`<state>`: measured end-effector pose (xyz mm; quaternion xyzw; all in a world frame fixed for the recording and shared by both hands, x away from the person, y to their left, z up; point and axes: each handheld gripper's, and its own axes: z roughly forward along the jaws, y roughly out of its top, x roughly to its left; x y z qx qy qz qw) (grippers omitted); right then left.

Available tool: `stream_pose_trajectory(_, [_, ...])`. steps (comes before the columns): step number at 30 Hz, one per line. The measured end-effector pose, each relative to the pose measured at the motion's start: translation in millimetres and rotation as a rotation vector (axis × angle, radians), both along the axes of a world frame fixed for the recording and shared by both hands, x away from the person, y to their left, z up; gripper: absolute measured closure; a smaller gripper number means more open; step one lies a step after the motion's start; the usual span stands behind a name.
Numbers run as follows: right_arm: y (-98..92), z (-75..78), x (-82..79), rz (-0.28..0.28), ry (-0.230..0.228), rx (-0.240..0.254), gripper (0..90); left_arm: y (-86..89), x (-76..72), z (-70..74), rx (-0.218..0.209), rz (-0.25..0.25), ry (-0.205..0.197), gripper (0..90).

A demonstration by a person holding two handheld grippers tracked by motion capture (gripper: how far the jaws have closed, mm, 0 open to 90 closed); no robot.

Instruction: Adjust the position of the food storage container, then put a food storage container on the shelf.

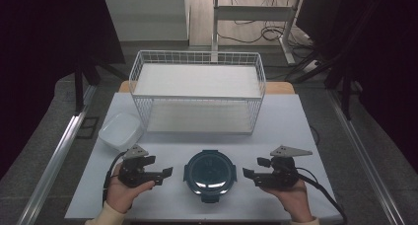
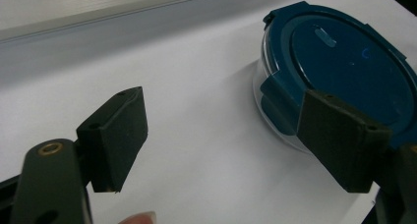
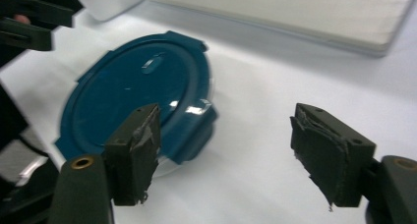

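A round clear container with a dark blue clip-on lid (image 1: 210, 174) sits at the front middle of the white table. My left gripper (image 1: 160, 167) is held just left of it, open and holding nothing. In the left gripper view the lid (image 2: 344, 57) lies past the right jaw, and the left gripper (image 2: 223, 98) spans bare table. My right gripper (image 1: 254, 169) is held just right of the container, also open. In the right gripper view the lid (image 3: 133, 91) lies behind the left jaw of the right gripper (image 3: 226, 113). Neither gripper touches the container.
A white wire basket rack (image 1: 197, 89) with two shelves stands at the back of the table. A shallow white square container (image 1: 121, 130) sits at the rack's front left corner. The table's white surface (image 1: 296, 131) lies between the rack and the grippers. Cables lie on the floor behind.
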<state>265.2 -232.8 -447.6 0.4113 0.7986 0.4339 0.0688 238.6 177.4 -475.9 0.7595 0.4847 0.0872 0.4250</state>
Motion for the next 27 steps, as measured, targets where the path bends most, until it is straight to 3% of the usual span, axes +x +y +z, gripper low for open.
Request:
stream_pose_trajectory(7, [5.9, -6.0, -1.6, 0.025, 0.033, 0.012, 21.9, 0.6, -0.9, 2.8, -0.021, -0.003, 0.004, 17.8])
stream_pose_trajectory(13, [7.3, -7.4, -3.1, 0.032, 0.029, 0.01, 19.7, 0.4, -2.2, 4.0, -0.034, -0.009, 0.011, 17.1])
stream_pose_trajectory(21, [8.0, -7.6, -4.1, 0.04, 0.039, 0.017, 19.4, 1.2, 0.0, 5.8, -0.064, 0.021, 0.028, 13.8])
stream_pose_trajectory(27, [10.9, -7.5, -4.3, 0.052, 0.062, 0.067, 19.5, -1.2, -0.6, 7.1, -0.112, -0.001, 0.049, 13.1])
